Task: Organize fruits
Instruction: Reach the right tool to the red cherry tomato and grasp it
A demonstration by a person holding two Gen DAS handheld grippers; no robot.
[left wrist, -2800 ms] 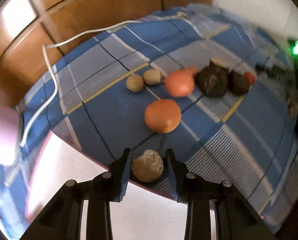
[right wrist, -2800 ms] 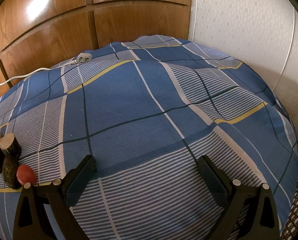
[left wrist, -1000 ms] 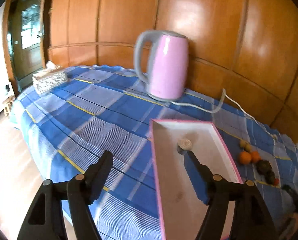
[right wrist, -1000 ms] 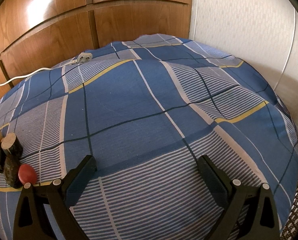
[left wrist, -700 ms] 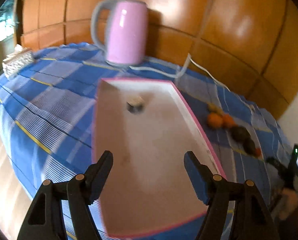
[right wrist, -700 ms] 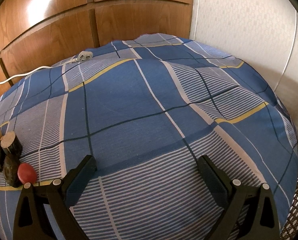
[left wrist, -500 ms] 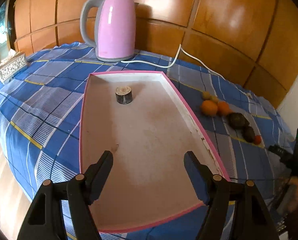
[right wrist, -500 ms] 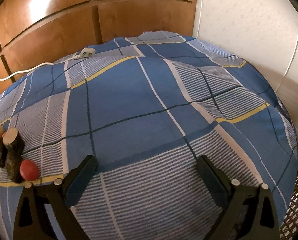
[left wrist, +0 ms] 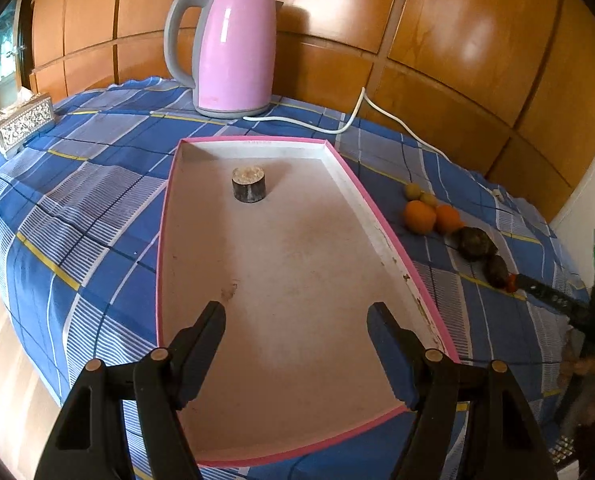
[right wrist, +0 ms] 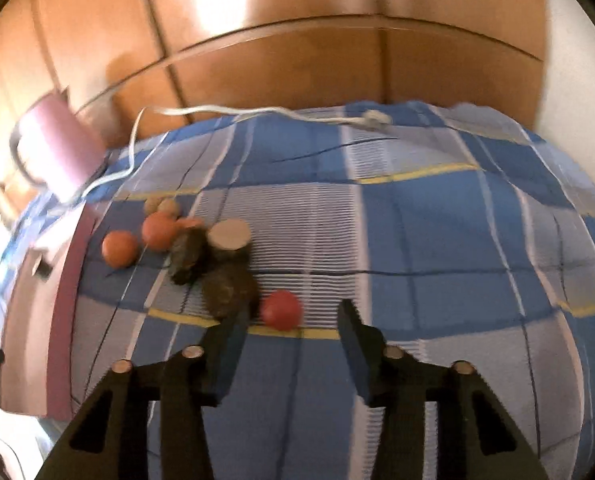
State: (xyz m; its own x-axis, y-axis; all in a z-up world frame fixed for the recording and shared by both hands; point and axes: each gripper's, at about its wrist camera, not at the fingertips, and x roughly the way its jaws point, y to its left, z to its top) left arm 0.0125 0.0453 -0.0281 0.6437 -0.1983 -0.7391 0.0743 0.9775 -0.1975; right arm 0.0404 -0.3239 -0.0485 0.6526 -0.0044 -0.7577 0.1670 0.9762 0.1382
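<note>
So the left gripper [left wrist: 296,320] is hanging over the near end of the pink-rimmed tray [left wrist: 381,224], fingers [left wrist: 201,332] spread wide with nothing between them. The tray sits on the table, which is covered with a blue plaid cloth [left wrist: 97,200], and there's just one thing in it: a short round brown piece with a pale top [left wrist: 248,184], standing up near the far end. Behind the tray there's a pink kettle [left wrist: 233,52] with its white cord [left wrist: 349,120] trailing off to the right along the wooden wall, and a silvery tissue box [left wrist: 23,124] off at the left edge of the table. The rest of the fruit is lined up on the cloth to the right of the tray: two small yellowish ones [left wrist: 419,195], then two oranges [left wrist: 431,218] touching each other, then a couple of dark lumpy pieces [left wrist: 481,252], and a small red fruit [right wrist: 281,309] at the near end of the row. The right wrist view is pretty motion-blurred, but you can see the right gripper [right wrist: 289,332] low over the cloth with its fingers [right wrist: 351,332] apart, not holding anything, and the red fruit sitting just ahead of the gap, closer to the left finger. That left finger is right up against one of the dark pieces; can't tell if it's actually touching.
</note>
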